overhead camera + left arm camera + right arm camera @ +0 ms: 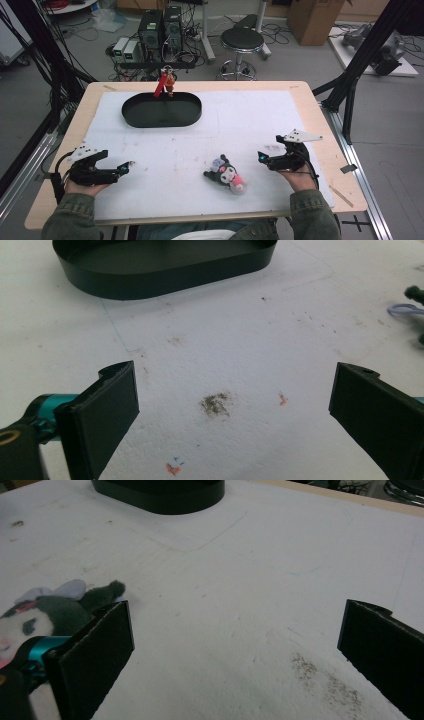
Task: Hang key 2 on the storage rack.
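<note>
**Inspector:** Status, right hand-held gripper: released, jaws spread wide, nothing between them. It rests at the lower right of the high view, just beside the plush toy, not touching it.

**Assistant:** And the toy itself?

**Inspector:** Lying on its side on the white tabletop, lower centre of the frame, well apart from the black oval tray at the upper left. In the right gripper view it shows at the left edge, outside the jaw gap.

**Assistant:** Left side?

**Inspector:** Left hand-held gripper likewise released, idle at the lower left, bare surface between its jaws. A small figure with a red tag stands at the tray's far rim.

**Assistant:** Recommendation for the pickup?

**Inspector:** In my judgement, swing the right gripper toward the toy until the body sits centred between the jaws, come down low, and close across the stuffed middle rather than an ear or limb. Soft fabric compresses, so a firm grip is needed before lifting.
</note>
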A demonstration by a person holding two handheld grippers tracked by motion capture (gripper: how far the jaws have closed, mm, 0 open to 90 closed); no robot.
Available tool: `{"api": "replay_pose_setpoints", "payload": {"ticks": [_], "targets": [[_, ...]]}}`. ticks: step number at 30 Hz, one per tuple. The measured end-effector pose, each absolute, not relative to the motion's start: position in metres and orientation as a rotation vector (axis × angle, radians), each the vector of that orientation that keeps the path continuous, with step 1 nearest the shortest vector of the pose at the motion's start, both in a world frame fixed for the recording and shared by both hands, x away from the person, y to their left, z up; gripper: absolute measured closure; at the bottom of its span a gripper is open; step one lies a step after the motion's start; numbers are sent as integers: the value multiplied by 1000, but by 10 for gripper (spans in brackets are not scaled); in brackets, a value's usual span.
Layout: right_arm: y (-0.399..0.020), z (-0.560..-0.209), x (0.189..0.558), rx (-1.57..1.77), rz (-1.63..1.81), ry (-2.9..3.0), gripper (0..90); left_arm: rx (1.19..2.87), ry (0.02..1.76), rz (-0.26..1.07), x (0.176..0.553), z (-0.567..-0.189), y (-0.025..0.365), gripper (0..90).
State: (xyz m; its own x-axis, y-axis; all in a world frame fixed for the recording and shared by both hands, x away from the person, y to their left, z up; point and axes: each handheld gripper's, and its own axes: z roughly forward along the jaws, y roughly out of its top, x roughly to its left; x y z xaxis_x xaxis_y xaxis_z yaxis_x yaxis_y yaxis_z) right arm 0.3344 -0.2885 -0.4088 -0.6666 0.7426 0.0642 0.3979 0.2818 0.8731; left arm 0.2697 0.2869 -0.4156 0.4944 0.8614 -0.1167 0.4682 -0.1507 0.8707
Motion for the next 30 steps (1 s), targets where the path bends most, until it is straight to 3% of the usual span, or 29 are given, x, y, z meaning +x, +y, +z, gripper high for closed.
{"api": "replay_pose_setpoints", "payload": {"ticks": [30], "targets": [[-238, -399, 325, 899, 1310, 2380, 4, 1878, 1120, 505, 268, -429, 288, 60]]}}
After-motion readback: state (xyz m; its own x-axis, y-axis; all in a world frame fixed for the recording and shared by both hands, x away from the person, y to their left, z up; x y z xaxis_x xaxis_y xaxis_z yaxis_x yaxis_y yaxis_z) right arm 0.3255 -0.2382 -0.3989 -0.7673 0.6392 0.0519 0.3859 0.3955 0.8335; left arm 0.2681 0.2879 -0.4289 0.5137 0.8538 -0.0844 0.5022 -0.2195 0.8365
